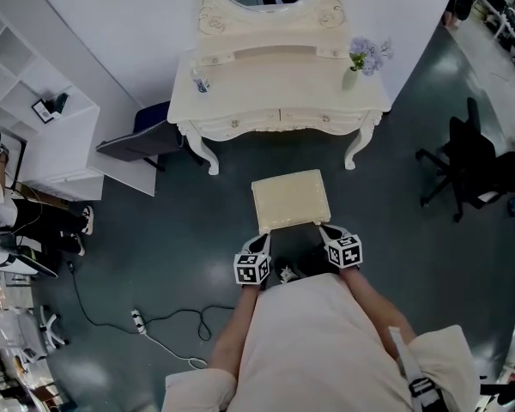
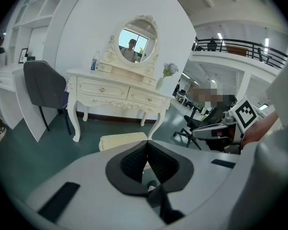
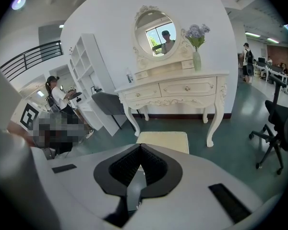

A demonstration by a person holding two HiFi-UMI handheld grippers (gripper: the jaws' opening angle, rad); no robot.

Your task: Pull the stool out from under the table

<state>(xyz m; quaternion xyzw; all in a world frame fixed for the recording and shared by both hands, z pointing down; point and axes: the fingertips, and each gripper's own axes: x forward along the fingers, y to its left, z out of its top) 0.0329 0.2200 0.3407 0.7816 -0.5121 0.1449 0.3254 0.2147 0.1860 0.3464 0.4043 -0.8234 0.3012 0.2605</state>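
Observation:
The cream cushioned stool (image 1: 290, 200) stands on the dark floor in front of the white dressing table (image 1: 279, 101), apart from it. My left gripper (image 1: 264, 237) sits at the stool's near left corner and my right gripper (image 1: 324, 228) at its near right corner. In the left gripper view the jaws (image 2: 147, 142) meet tip to tip, with the stool (image 2: 122, 140) just beyond them. The right gripper view shows the same: the right gripper (image 3: 140, 145) is shut with the stool (image 3: 163, 140) ahead. Nothing shows between either pair of jaws. Whether the tips touch the stool is hidden.
A grey chair (image 1: 142, 140) stands left of the table and a black office chair (image 1: 463, 161) at the right. White shelving (image 1: 34, 101) and a seated person (image 1: 0, 204) are far left. A power strip with cable (image 1: 142, 320) lies on the floor at near left.

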